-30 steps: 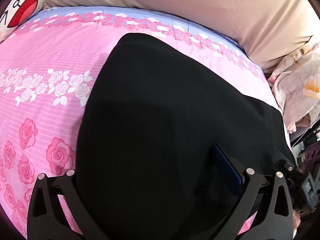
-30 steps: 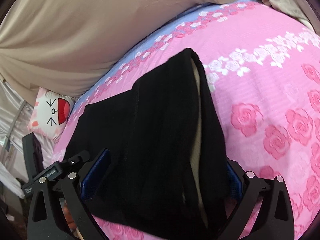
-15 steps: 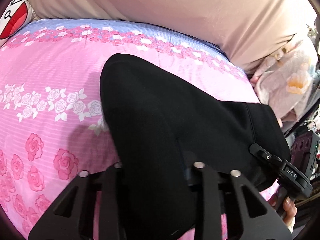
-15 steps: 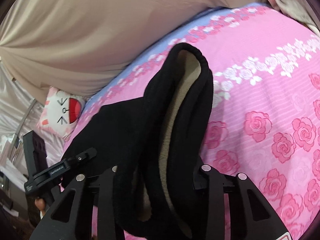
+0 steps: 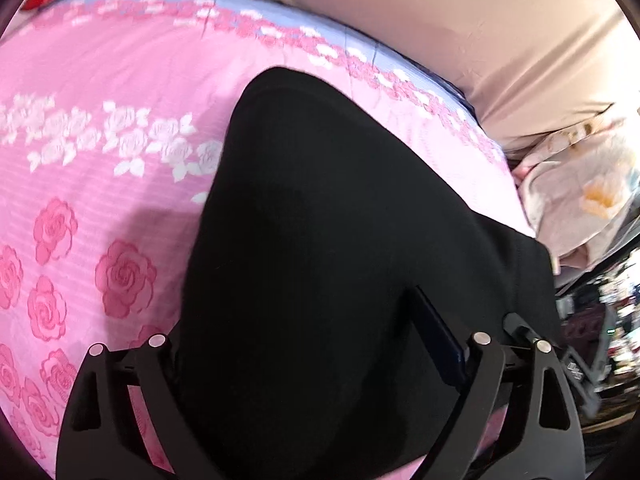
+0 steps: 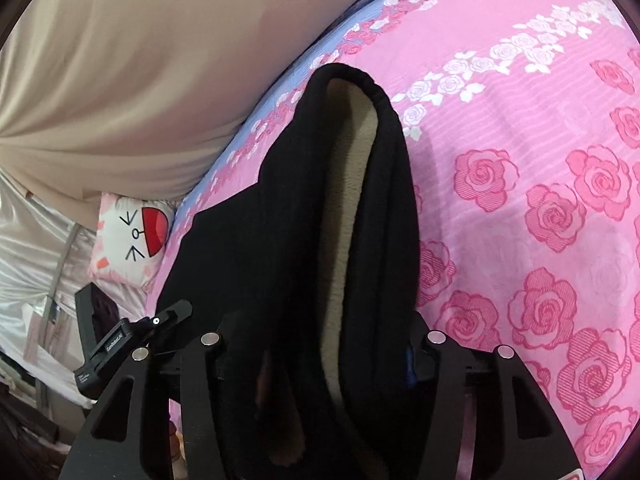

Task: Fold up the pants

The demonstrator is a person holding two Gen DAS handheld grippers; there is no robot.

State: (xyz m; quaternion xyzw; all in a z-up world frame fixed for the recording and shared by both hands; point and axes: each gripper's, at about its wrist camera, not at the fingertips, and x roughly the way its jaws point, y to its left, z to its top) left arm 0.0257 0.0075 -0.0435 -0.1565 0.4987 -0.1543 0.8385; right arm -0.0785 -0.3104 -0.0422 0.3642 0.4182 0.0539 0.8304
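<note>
Black pants [image 5: 320, 240] with a beige fleece lining [image 6: 340, 208] lie on a pink rose-print bed sheet [image 5: 100, 184]. In the left wrist view the cloth fills the space between the fingers of my left gripper [image 5: 316, 344], whose jaws stand wide apart. In the right wrist view my right gripper [image 6: 320, 344] has its jaws partly apart with bunched pants between them; the cuff or waist opening shows the lining. The other gripper shows at each view's edge: the left one in the right wrist view [image 6: 120, 340].
A large beige cushion or headboard [image 6: 140, 72] runs along the bed's far side. A white cartoon-face pillow [image 6: 136, 236] lies at the bed's end, and a floral pillow [image 5: 580, 192] at the other. Clutter lies beyond the bed's edge [image 5: 608, 320].
Half a second ago both grippers were shut on the pants and lifting them. Now both have opened, the left one wide, and the cloth lies lower on the bed.
</note>
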